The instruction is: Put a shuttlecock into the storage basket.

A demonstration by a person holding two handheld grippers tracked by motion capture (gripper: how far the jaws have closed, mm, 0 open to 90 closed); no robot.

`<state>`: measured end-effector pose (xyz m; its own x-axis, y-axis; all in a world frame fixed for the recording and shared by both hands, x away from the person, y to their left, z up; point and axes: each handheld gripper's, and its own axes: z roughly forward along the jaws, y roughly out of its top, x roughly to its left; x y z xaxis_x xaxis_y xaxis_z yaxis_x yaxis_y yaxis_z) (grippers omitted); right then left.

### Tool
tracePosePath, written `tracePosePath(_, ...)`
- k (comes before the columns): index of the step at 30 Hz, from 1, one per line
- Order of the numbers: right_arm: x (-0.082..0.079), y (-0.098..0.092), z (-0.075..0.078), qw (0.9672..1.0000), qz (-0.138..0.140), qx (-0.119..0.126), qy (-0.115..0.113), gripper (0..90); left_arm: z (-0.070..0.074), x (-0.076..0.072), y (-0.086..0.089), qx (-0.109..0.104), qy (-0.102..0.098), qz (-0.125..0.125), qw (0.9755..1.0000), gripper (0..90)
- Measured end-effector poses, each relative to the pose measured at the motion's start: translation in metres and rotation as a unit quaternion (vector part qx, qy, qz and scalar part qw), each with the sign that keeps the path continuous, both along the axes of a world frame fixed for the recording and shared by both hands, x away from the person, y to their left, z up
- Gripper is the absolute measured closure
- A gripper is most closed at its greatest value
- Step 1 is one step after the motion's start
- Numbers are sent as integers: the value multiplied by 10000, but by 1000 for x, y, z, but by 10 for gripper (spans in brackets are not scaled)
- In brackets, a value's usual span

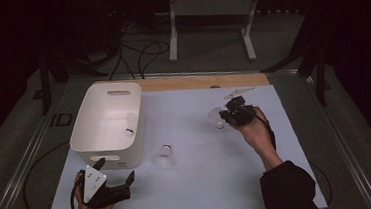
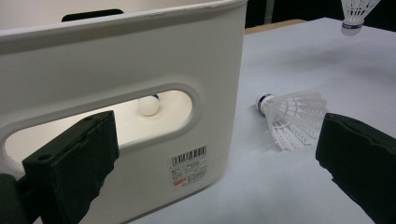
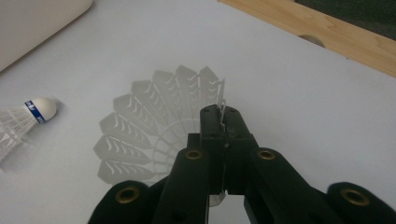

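The right gripper is held up over the far right part of the white table mat, w/ its jaws clamped tight on the rim of a white shuttlecock's plastic skirt; in the right gripper view the skirt fans out just ahead and left of the jaw tips, a thin bit of the rim pinched between the pads. The same held shuttlecock shows in the high view right at the gripper's left side, and at the top right corner of the left gripper view. The left gripper sits low near the mat's near left corner, jaws spread wide w/ nothing between the pads. A 2nd shuttlecock lies on its side on the mat, ahead and right of the left gripper, just beside the bin; in the left gripper view it's just inside the right jaw, cork w/ a blue band pointing at the bin. The white bin stands directly ahead of the left gripper, near wall w/ handle slot and barcode label facing it. Through the slot a 3rd shuttlecock's cork shows on the bin floor. A wooden strip runs along the mat's far edge, beyond the right gripper.
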<state>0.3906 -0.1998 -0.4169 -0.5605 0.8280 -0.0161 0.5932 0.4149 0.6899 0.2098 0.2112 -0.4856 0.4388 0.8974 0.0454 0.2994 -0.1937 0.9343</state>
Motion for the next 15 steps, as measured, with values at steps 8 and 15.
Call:
tracePosePath(8, 0, 3, 5, 10000, 36, -28, -69, 893, 0, 0, 0, -7, -3, 4, 10000, 0)
tracePosePath(15, -1, 6, 8, 9999, 79, -7, -117, 893, 0, 0, 0, 11, 3, -3, 10000, 0)
